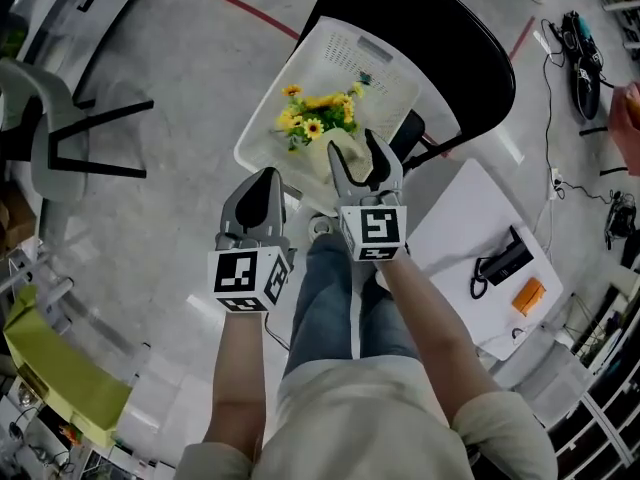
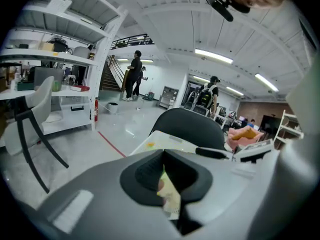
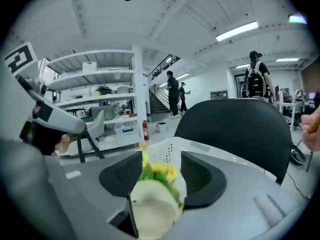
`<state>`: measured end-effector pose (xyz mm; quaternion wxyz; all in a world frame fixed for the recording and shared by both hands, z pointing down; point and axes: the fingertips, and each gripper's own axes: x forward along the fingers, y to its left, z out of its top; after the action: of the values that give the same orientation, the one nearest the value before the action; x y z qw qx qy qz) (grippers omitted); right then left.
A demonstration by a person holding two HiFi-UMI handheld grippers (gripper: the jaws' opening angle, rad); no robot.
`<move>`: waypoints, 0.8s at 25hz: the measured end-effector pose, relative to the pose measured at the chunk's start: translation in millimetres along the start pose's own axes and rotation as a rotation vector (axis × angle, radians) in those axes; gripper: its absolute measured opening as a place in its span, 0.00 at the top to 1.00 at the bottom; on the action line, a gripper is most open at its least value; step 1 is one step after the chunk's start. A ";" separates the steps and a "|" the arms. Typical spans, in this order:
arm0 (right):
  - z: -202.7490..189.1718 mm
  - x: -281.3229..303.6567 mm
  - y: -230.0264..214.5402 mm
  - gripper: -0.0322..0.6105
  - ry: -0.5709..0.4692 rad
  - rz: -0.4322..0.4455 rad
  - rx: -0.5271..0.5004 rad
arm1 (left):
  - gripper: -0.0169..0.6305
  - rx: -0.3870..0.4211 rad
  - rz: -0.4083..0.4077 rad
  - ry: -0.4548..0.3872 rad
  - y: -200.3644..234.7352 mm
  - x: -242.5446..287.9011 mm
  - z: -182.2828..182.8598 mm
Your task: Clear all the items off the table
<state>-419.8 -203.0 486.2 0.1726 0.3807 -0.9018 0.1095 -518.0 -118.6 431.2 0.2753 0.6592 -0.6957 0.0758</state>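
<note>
Cream flower pot (image 3: pixel 150 214), judged light, rigid, top-heavy with soft blooms: right gripper (image 1: pixel 357 158) clamps its body over basket (image 1: pixel 385 73); left gripper (image 1: pixel 262 183) clenched.

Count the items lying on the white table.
2: a black device near the middle of the table, and an orange block beside it, nearer the edge. The right arm covers one corner of the table, so more may be hidden.
</note>
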 end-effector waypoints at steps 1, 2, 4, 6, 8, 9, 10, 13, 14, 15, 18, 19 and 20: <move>0.2 4.5 -3.0 0.61 0.000 -0.016 -0.003 | 0.96 -0.003 0.006 0.005 5.2 1.2 -1.6; 0.0 8.4 -4.6 0.61 0.005 -0.022 -0.006 | 0.96 -0.007 0.013 0.009 10.2 2.2 -3.1; -2.2 14.1 -5.7 0.61 0.021 -0.021 -0.005 | 0.96 -0.020 0.026 0.016 19.1 4.2 -5.5; -6.7 15.9 -6.3 0.63 0.041 -0.021 0.000 | 0.96 -0.033 0.034 0.020 25.2 6.8 -6.9; -11.8 14.2 -6.2 0.64 0.058 -0.021 0.004 | 0.96 -0.041 0.034 0.024 27.8 9.3 -8.2; -14.1 12.8 -5.8 0.65 0.065 -0.021 0.006 | 0.96 -0.042 0.033 0.026 28.3 10.7 -8.7; -15.8 11.4 -5.3 0.66 0.071 -0.020 0.008 | 0.96 -0.042 0.032 0.027 28.5 12.2 -9.0; -18.7 7.7 -3.2 0.74 0.090 -0.020 0.012 | 0.96 -0.041 0.025 0.031 28.3 16.4 -9.0; -19.2 6.9 -2.4 0.78 0.098 -0.021 0.011 | 0.96 -0.039 0.022 0.032 28.2 17.5 -9.1; -19.6 6.2 -1.8 0.82 0.105 -0.023 0.010 | 0.96 -0.037 0.019 0.035 28.1 18.4 -9.5; -19.0 2.3 -1.9 0.94 0.119 -0.034 0.007 | 0.96 -0.034 0.008 0.042 25.7 19.5 -11.8; -18.4 0.3 -2.4 0.95 0.122 -0.038 0.006 | 0.96 -0.035 0.005 0.043 24.2 19.4 -12.6; -17.7 -1.8 -2.9 0.95 0.125 -0.041 0.005 | 0.96 -0.036 0.003 0.044 22.7 19.3 -13.3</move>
<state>-412.5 -198.0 501.9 0.2301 0.3919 -0.8810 0.1317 -535.5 -126.5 457.6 0.3023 0.6513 -0.6916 0.0783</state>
